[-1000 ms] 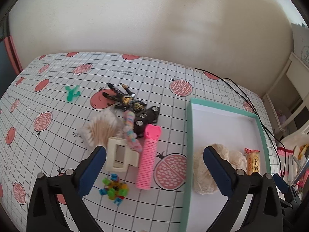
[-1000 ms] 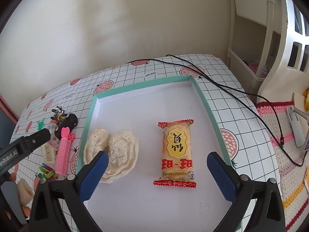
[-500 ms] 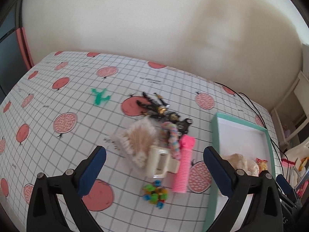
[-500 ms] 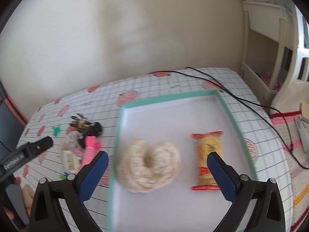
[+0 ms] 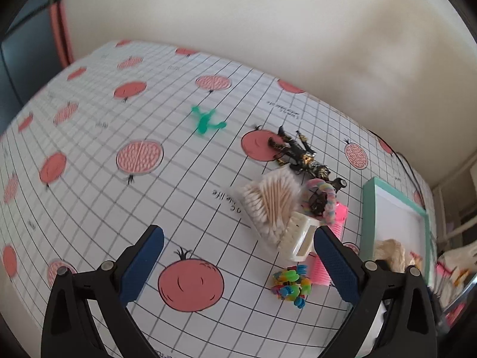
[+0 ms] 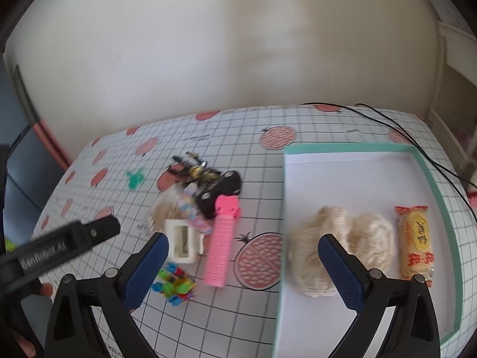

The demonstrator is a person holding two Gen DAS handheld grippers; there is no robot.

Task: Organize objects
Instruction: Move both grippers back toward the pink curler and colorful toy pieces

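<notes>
Tray (image 6: 429, 173) right of pile, on table (image 6: 256, 155). In tray: lace (image 6: 340, 244) left, snack (image 6: 416, 247) right of it. Pile left of right tongs (image 6: 243, 265): clip (image 6: 183, 244) by swabs (image 5: 268, 200), roller (image 6: 222, 244) beside, beads (image 6: 173, 283) nearest, cactus (image 5: 205, 120) farthest left.

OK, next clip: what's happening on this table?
A person is sorting clutter into a tray. Both the left gripper and the right gripper are open and empty above the table. A lace cloth and a snack pack already lie in the tray. A pile is left outside it: cotton swabs, a white clip, a pink roller and small toys.
</notes>
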